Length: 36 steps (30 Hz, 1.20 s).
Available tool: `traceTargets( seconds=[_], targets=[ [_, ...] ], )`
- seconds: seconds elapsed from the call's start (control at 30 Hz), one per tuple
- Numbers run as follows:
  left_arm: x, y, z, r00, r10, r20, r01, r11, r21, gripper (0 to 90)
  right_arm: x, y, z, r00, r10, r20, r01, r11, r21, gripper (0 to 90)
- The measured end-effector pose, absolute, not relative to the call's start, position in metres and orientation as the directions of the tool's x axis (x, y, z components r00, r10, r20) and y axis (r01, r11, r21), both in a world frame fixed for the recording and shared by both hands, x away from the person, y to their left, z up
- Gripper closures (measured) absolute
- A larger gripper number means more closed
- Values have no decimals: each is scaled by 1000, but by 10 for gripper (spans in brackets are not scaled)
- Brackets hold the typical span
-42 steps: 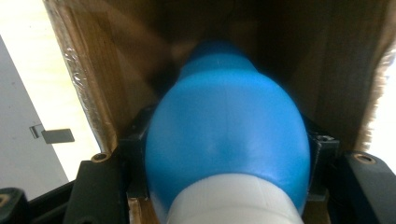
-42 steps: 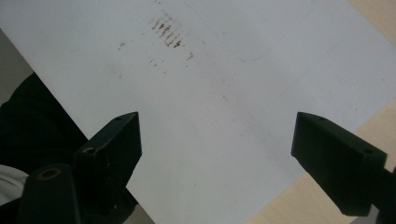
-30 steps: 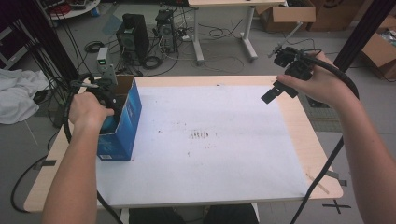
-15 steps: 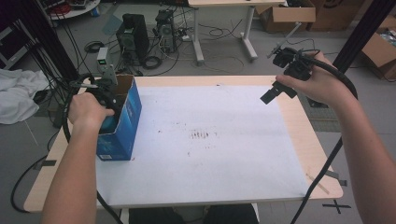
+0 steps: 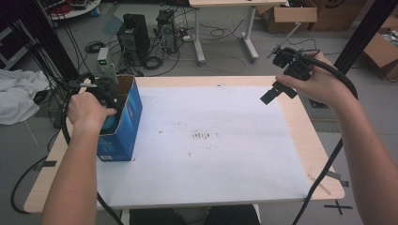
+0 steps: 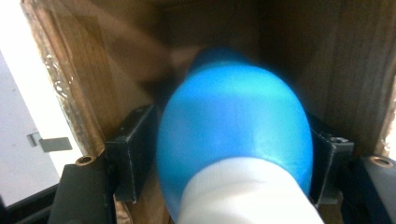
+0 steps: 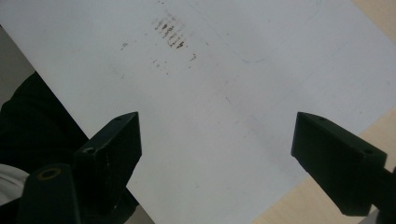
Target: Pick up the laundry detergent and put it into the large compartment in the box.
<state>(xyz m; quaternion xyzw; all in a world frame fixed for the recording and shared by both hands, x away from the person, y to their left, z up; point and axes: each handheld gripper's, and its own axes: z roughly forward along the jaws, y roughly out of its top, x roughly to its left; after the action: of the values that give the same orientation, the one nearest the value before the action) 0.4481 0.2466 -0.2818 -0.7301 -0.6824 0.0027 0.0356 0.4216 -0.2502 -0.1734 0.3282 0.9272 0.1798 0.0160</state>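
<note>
The left claw [image 6: 233, 154] is inside an open blue cardboard box [image 5: 123, 123] standing at the left edge of the desk [image 5: 300, 126]. In the left gripper view its two jaws sit against either side of a blue, egg-shaped object with a white end [image 6: 233, 144], clamped on it, with brown cardboard walls close around. In the high view the left hand [image 5: 87, 110] covers the box's opening.

The right claw [image 7: 217, 154] is held in the air above the desk's far right area by the right hand [image 5: 319, 84]. Its jaws stand wide apart with nothing between them. Below it lies a white sheet [image 7: 243, 70] covering most of the desk, bearing a cluster of small dark marks [image 5: 202, 136] near the centre.

Computer towers [image 5: 133, 37] and cables lie on the floor beyond the desk.
</note>
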Motion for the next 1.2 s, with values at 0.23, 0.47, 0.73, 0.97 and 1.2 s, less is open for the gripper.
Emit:
traceTargets(
  seconds=[0.23,0.47,0.73,0.97,1.2],
  targets=[
    [447,244,-278,71,996,54,996,-69,-49,283,421,-249,-172,-786,612,85,599,721,348,159],
    [446,245,-270,83,995,51,995,-80,-59,276,421,-249,-171,-786,612,84,599,721,349,159],
    [443,249,-256,94,994,51,995,-95,11,240,420,-248,-170,-787,611,83,598,722,349,159],
    [439,250,-238,106,993,59,993,-108,43,210,421,-248,-169,-785,615,81,600,720,348,160],
    [433,245,-219,144,988,58,986,-148,78,187,420,-247,-168,-787,611,80,596,722,351,159]
  ],
)
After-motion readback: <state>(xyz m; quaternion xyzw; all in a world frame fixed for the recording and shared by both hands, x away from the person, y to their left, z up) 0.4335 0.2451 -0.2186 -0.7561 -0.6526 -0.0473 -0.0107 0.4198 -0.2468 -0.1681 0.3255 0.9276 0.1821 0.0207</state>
